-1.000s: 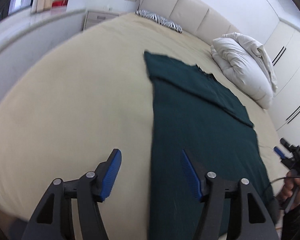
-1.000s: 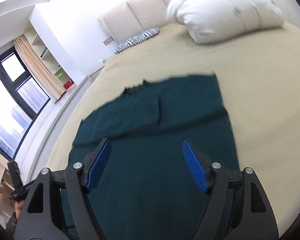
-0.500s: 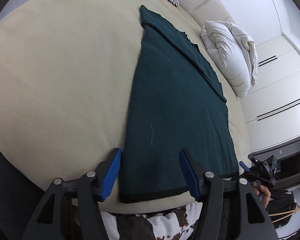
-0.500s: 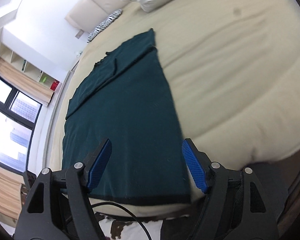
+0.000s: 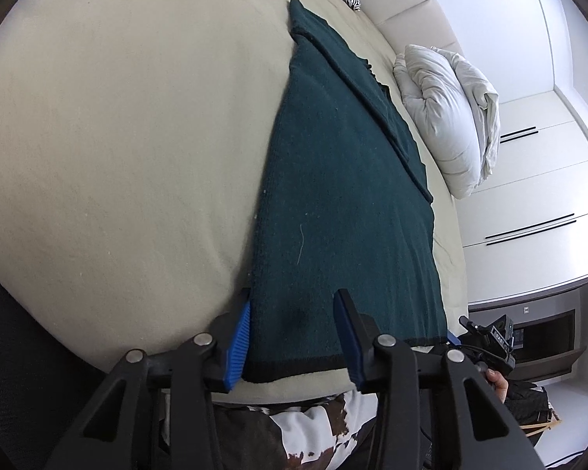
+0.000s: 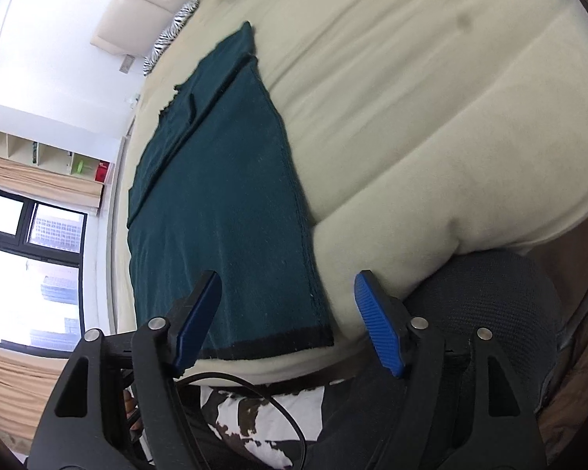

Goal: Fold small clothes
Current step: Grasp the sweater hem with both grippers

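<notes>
Grippers have descended from a raised position over the middle of the bed to its near edge within the last second, and both now sit at the hem of the dark green garment (image 5: 345, 196). The garment lies flat on the beige bed (image 5: 117, 156), its black-trimmed hem nearest the operator and its far end already turned over into a narrow folded band. The left gripper (image 5: 294, 337) stands moderately open and empty, its left pad level with the garment's left side edge and its right pad over the cloth, so the near left corner lies between the pads. The right gripper (image 6: 286, 321) stands wide open and empty, bracketing the near right corner: one pad is over the cloth, the other over bare bed beyond the side edge. Neither gripper has closed, and contact with the fabric cannot be confirmed. The change indicates that approach is complete and that the next step is probably a two-corner pinch at the hem, followed by a lift toward the far end. A white duvet (image 5: 447, 117) lies well apart from the garment.
</notes>
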`<state>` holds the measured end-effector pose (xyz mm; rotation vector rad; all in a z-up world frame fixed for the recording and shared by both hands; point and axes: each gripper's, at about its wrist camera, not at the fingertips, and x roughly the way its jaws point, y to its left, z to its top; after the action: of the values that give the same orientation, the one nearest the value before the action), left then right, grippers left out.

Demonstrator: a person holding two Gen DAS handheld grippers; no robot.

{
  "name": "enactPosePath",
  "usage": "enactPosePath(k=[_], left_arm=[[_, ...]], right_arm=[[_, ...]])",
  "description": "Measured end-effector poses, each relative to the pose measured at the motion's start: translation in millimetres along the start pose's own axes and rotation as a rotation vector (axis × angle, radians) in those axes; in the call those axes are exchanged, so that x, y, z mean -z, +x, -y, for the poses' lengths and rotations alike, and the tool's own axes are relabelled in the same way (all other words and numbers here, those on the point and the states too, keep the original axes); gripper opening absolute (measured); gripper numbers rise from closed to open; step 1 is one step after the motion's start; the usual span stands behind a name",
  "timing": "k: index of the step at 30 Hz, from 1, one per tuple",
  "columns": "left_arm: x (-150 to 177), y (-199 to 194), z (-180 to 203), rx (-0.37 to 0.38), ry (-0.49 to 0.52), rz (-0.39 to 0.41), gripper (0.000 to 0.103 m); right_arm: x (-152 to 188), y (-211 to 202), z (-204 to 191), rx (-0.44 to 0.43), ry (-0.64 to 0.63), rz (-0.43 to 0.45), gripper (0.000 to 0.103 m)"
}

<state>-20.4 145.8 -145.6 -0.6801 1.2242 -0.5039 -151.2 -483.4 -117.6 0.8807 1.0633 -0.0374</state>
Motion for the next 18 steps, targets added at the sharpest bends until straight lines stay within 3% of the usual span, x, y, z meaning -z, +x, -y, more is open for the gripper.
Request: enactPosePath(k=[6,12,18], left_arm=[[2,1,-4,-0.026,-0.005,-0.009,0.011],[5,-2,-5,-0.037,0.008,-0.011,0.008],[4,-1,-6,-0.033,0.004,-0.016,0.008]], right_arm=[[-6,13,-5,0.014,0.021,-0.068,0.058],[-9,31,-14,0.057,-0.008,-0.128,0.055],[-7,36,-12,0.043,-0.008,-0.151,0.045]])
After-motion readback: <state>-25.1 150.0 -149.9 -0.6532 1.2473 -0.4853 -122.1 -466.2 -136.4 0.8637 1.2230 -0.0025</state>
